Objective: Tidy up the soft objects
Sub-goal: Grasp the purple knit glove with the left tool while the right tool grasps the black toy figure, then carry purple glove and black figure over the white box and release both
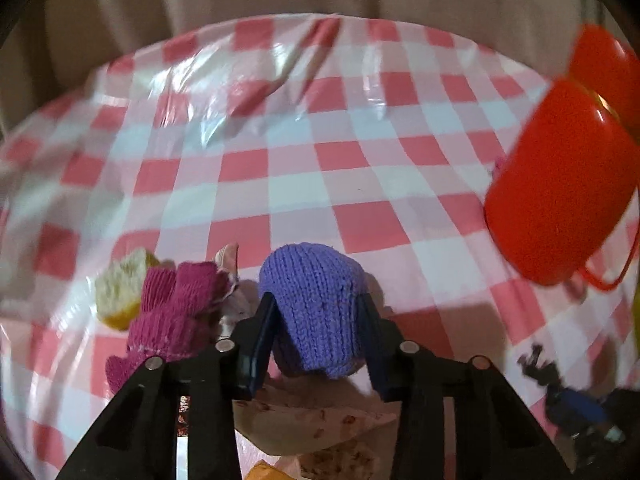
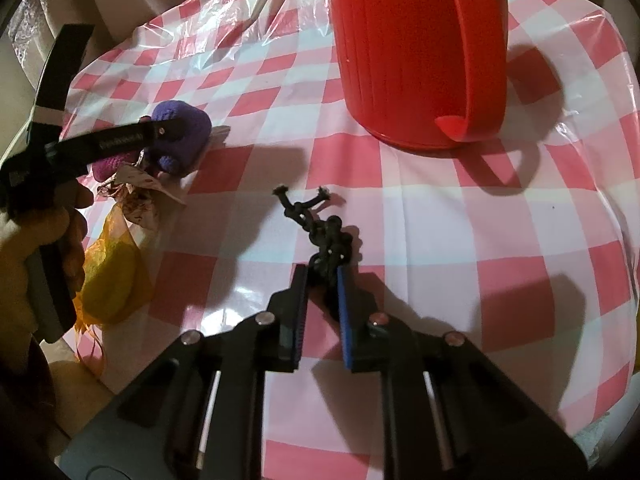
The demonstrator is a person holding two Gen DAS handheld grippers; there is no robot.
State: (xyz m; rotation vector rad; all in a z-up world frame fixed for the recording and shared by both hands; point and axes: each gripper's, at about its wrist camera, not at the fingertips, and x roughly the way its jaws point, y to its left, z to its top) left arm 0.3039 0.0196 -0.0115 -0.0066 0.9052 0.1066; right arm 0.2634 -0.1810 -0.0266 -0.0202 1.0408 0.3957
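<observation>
Knitted pieces [image 1: 316,304]: two, perhaps; one red jug [image 2: 420,48].

Purple knit piece [image 1: 316,312]: rounded, ribbed, violet yarn — standing up off the tablecloth [image 1: 320,168], near its left edge in the right wrist view.
Magenta knit piece [image 1: 172,312]: ribbed, finger-like lobes, touching the purple one's left side.
Black knotted cord [image 2: 326,236]: thin, knotted along its length, two frayed ends splayed apart — lying flat towards the middle of the cloth, in front of the red container.
Yellow gauzy fabric [image 2: 112,280]: crumpled, translucent, at the cloth's near left edge.
Printed cloth scrap [image 2: 136,190]: pale, speckled, wrinkled, between the yellow fabric and the knits.
</observation>
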